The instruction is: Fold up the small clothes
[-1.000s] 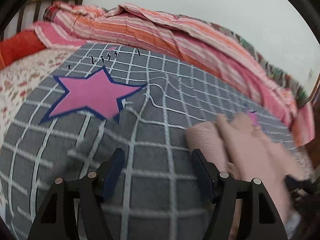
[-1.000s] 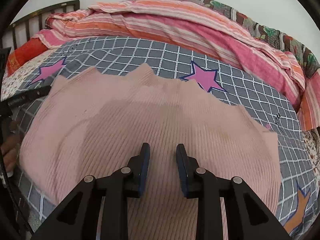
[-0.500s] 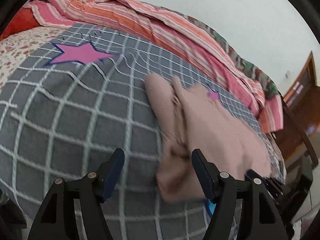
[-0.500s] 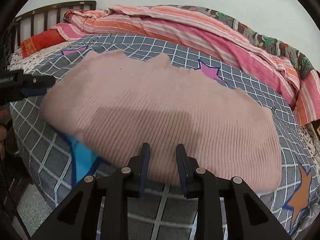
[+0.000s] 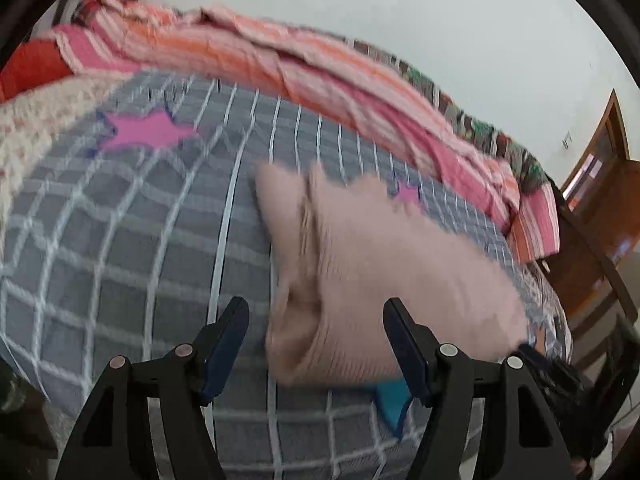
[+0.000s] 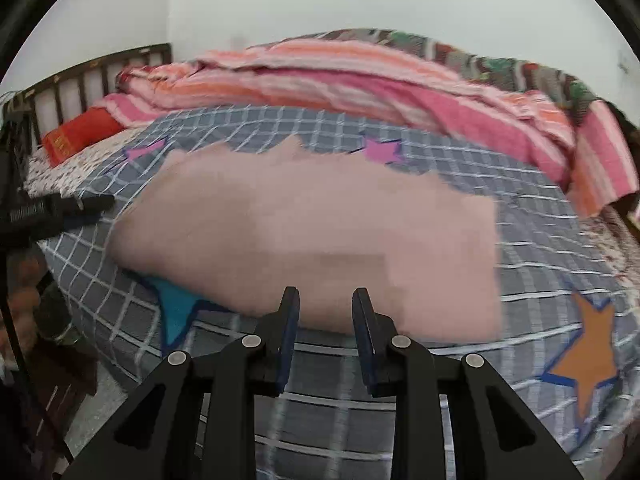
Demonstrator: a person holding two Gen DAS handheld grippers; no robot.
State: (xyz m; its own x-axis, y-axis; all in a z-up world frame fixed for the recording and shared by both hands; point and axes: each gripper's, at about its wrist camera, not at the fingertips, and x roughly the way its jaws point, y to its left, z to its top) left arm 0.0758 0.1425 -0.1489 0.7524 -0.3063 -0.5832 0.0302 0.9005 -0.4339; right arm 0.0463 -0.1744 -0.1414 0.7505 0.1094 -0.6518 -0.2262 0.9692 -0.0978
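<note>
A pink ribbed knit garment lies spread across a bed covered by a grey checked sheet printed with stars. In the right wrist view the garment fills the middle of the picture, its near edge just beyond the fingertips; a blue star of the sheet shows from under its corner at 8 o'clock, an orange star lies on the sheet at 4 o'clock, and a small pink star sits past the garment's far edge at 12 o'clock.

The right gripper hangs over the front edge of the bed with its jaws set narrowly apart and nothing between them; the fabric lies ahead of the pads, not in them. The left gripper stands with jaws wide, also empty. In the left wrist view the garment's bunched end lies beyond and between its fingers, toward 1 o'clock, blurred by motion.

A rumpled pink and orange striped quilt is heaped along the far side of the bed at 12 o'clock. A red pillow rests at 10 o'clock by the dark slatted headboard.
</note>
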